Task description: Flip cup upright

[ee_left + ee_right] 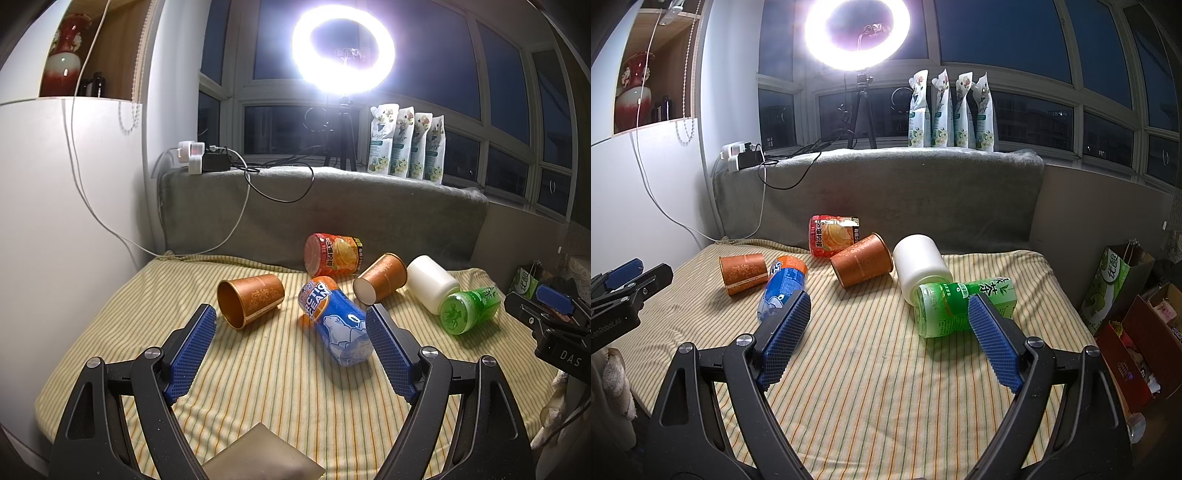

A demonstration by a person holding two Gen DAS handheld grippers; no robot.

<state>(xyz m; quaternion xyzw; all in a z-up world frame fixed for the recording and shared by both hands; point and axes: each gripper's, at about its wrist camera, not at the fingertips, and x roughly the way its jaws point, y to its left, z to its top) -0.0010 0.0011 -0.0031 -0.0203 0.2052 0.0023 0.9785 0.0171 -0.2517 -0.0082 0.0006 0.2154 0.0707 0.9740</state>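
A ring light (343, 51) glares before dark windows (997, 33); four pouches (951, 110) line the grey-draped sill (332, 206), white cabinet (66, 229) left.

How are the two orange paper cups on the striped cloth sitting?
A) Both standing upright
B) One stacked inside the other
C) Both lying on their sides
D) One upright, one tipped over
C: the left orange cup and the right orange cup both lie on their sides on the striped cloth, apart from each other.
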